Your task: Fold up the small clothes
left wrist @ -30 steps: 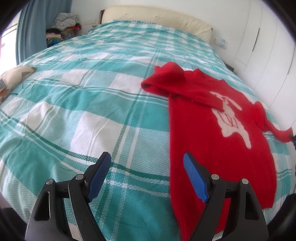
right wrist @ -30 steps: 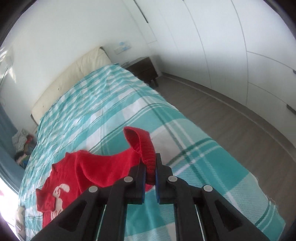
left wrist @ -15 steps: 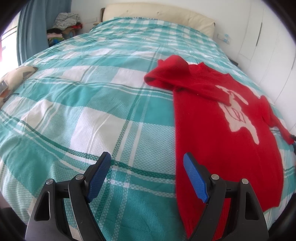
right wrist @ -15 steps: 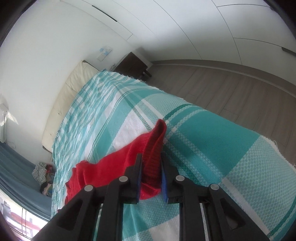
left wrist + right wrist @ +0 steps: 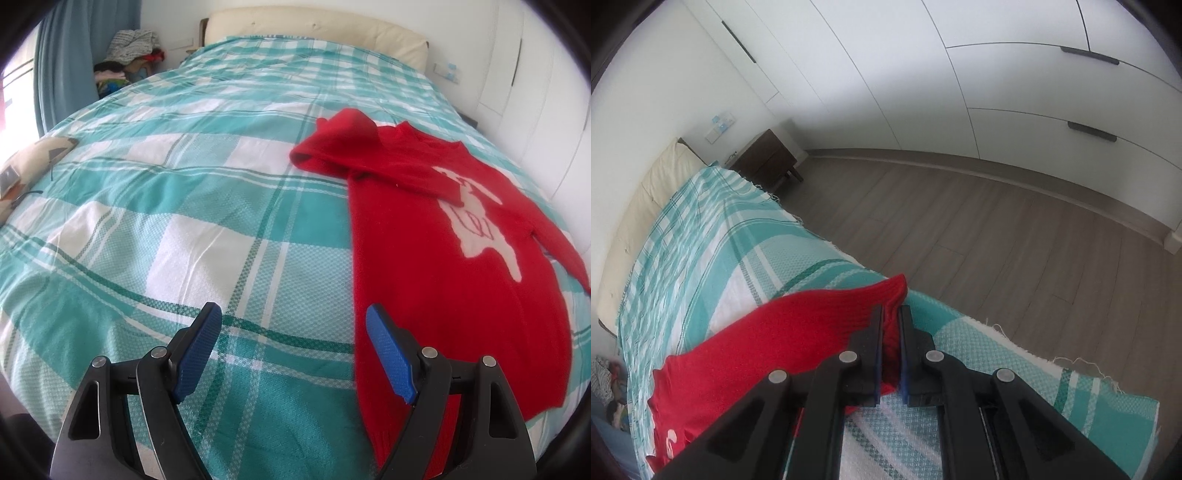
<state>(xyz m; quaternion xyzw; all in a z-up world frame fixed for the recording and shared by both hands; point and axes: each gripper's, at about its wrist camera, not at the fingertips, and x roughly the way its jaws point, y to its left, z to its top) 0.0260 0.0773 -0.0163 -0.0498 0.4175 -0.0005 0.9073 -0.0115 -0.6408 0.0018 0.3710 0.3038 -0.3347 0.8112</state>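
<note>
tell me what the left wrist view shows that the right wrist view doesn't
Only the left wrist view shows the left tongs, open and empty over the bedspread, the sweater's white animal motif in full, the far sleeve folded in, and the blue curtain.

Only the right wrist view shows the right tongs shut on the cuff, the wood floor, the nightstand and the wardrobe doors.

Both share the red sweater, the bedspread, the cream headboard and the clothes pile.
</note>
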